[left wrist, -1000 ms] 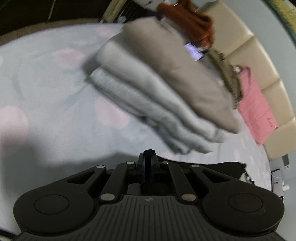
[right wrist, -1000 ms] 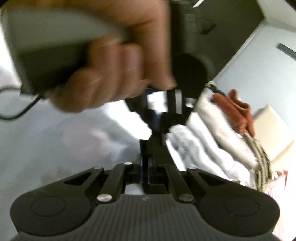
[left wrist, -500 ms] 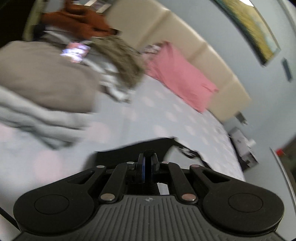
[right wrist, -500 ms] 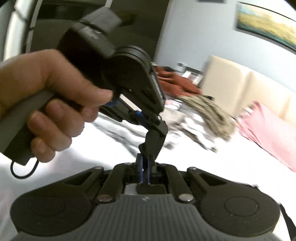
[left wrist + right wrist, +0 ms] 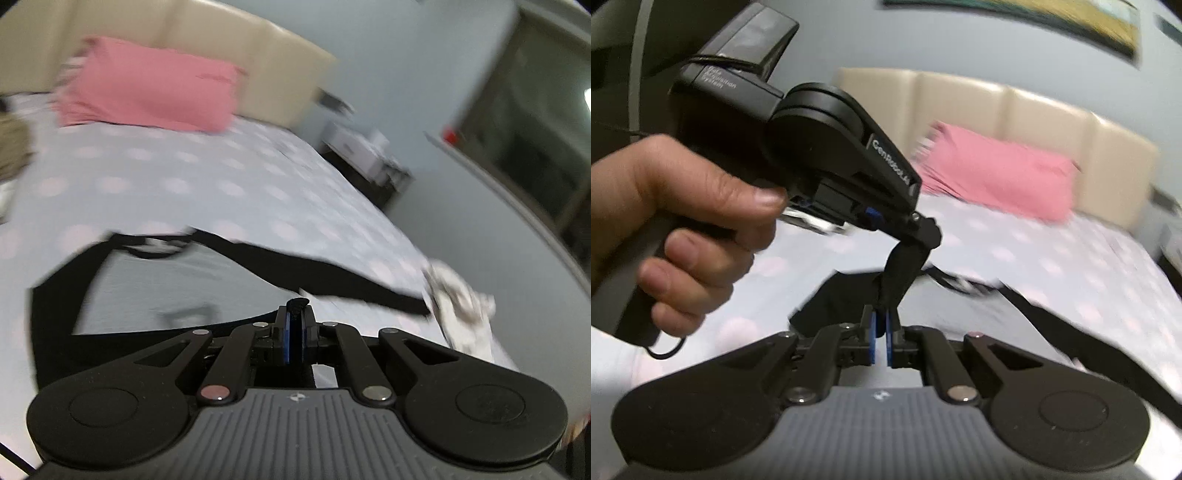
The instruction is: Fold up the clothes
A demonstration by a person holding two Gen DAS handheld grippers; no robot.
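Both the left claw (image 5: 294, 325) and right claw (image 5: 881, 332) pinch the black-sleeved shirt (image 5: 155, 284).

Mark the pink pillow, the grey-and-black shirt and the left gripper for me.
pink pillow (image 5: 147, 92), left wrist view, middle of its front face.
grey-and-black shirt (image 5: 155, 288), left wrist view, grey chest panel.
left gripper (image 5: 919, 236), right wrist view, between its closed fingertips.
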